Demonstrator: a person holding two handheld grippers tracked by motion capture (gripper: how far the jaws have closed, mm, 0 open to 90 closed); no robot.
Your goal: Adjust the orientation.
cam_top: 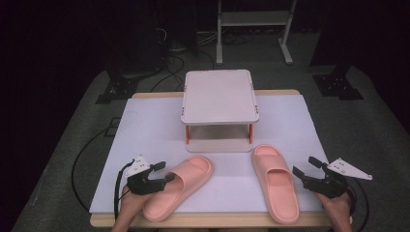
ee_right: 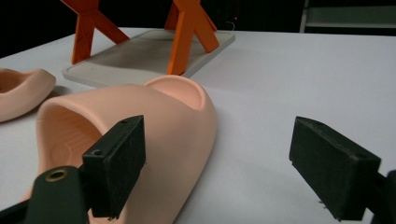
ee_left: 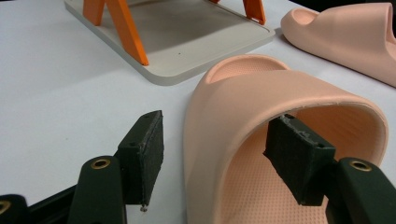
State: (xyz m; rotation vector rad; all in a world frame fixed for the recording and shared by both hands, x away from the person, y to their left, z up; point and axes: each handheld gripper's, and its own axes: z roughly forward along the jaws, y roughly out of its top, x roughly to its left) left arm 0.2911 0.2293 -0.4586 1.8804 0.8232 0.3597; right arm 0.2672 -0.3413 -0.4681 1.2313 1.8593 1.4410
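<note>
Two pink slippers lie on the white table cover, a left slipper (cam_top: 180, 185) set at an angle and a right slipper (cam_top: 275, 187) lying nearly straight. My left gripper (cam_top: 165, 171) is open and straddles the left slipper's strap side. In the left gripper view one pad (ee_left: 145, 154) stands outside the slipper (ee_left: 261, 98) and the other pad (ee_left: 299, 161) sits inside under the strap. My right gripper (cam_top: 303, 165) is open beside the right slipper's outer edge. In the right gripper view its left pad (ee_right: 116, 163) stands in front of that slipper (ee_right: 159, 116), and the right pad (ee_right: 331, 168) is over bare table.
A small two-tier shelf (cam_top: 220, 96) with a pale top and orange legs stands at the table's middle back; its base plate (ee_left: 187, 42) lies just beyond the slippers. The white table cover (cam_top: 145, 135) has free room at both sides. Cables and stands sit on the dark floor behind.
</note>
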